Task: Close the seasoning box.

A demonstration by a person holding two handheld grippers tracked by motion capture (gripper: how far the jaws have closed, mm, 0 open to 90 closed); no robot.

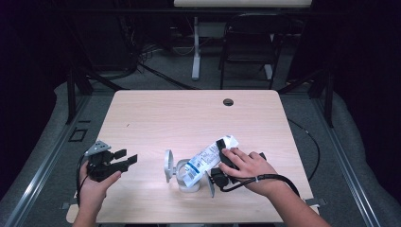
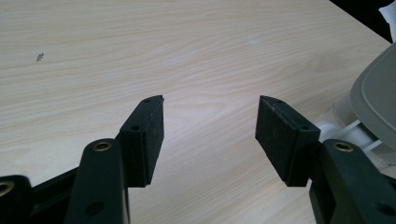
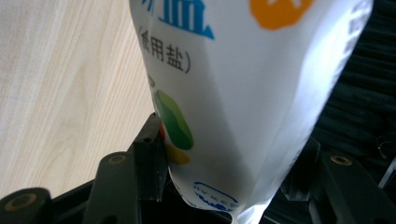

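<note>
A white salt bag (image 1: 203,161) with blue print lies tilted, its lower end over a small white container (image 1: 190,184) whose round grey lid (image 1: 168,165) stands open at the left. My right gripper (image 1: 223,150) is shut on the bag's upper end, a hand over it. In the right gripper view the bag (image 3: 243,70) sits squeezed between both pads of the right gripper (image 3: 232,135). My left gripper (image 1: 127,156) is held at the table's left, apart from the container. It stands open, and the left gripper (image 2: 210,105) has only bare wood between its jaws. The grey lid (image 2: 378,98) shows at the right edge there.
The light wooden table (image 1: 189,113) has a dark cable hole (image 1: 228,101) near its far edge. A cable (image 1: 265,179) trails from the right gripper. A dark chair (image 1: 248,42) and a white desk leg (image 1: 196,47) stand beyond the table.
</note>
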